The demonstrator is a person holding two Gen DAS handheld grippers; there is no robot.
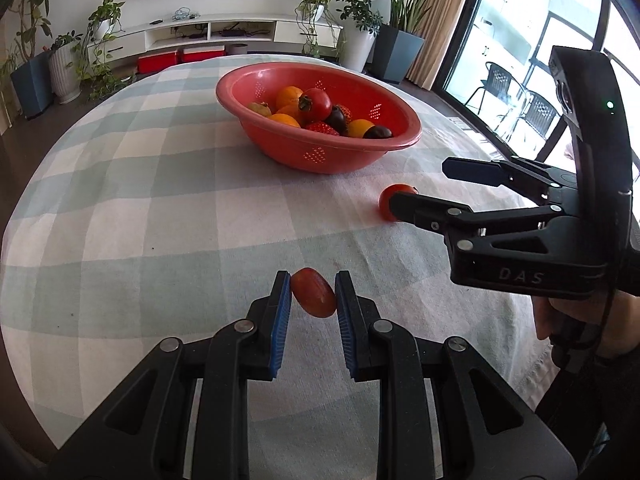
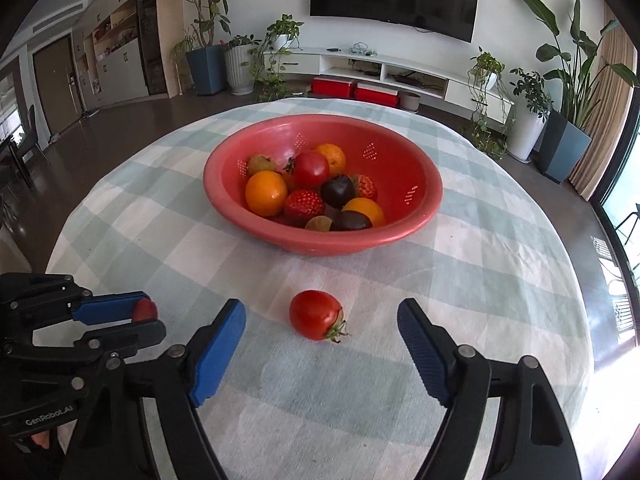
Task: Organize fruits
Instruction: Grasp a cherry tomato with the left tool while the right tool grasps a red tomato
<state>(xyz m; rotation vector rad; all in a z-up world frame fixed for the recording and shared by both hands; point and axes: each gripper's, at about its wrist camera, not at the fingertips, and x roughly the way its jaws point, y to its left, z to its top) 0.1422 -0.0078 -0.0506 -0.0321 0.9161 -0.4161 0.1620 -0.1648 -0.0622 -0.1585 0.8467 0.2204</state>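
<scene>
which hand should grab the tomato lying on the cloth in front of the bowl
Right. The right claw is open with the tomato lying between its fingers. The left claw is already shut on a small red fruit.

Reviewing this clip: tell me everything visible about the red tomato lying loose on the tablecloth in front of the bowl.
The tomato is small, round, glossy and evenly red, with a green calyx and short stem pointing right and toward the camera, so it lies on its side. It rests on the checked tablecloth, apart from the red bowl. The right gripper is open, its blue pads on either side and clear of the tomato; nothing but the cloth touches it.
</scene>
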